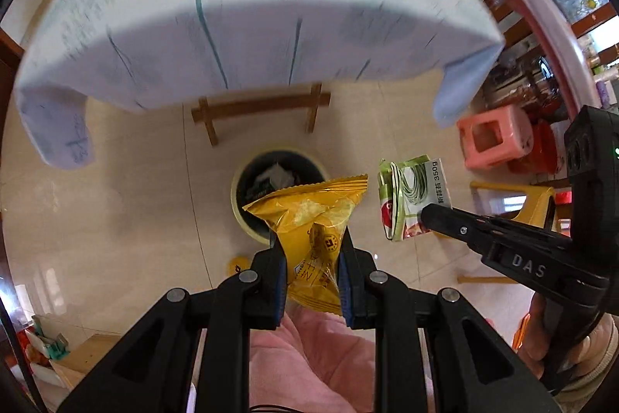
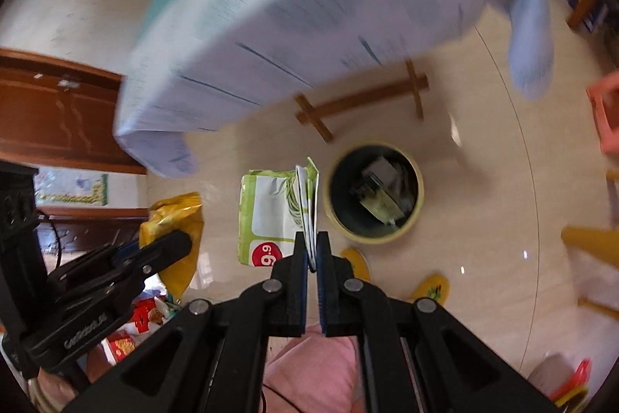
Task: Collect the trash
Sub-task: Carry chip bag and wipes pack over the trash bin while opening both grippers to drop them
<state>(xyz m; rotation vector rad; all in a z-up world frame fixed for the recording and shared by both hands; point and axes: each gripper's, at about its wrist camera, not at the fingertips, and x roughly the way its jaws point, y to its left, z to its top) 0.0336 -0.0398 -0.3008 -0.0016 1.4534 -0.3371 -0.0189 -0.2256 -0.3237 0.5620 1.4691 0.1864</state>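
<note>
Two handheld grippers hang over a floor bin, each clamped on a piece of packaging.

The left gripper (image 1: 312, 254) points steeply down, its blue-padded fingers (image 1: 279, 281) pressed on the waist of a crinkled yellow snack wrapper (image 1: 309, 215) that hangs above the near rim of the round waste bin (image 1: 241, 215). The right gripper (image 2: 312, 254), tilted down and reaching in from the side, has its fingers (image 2: 301, 258) together on the folded edge of a green-and-white food packet (image 2: 271, 211), held in the air just beside the bin. The bin (image 2: 410, 227) stands on the pale tiled floor (image 1: 116, 204) in front of a cloth-draped table (image 1: 247, 10), with rubbish already inside. A pink-clad lap (image 1: 309, 355) shows beneath both tools.
</note>
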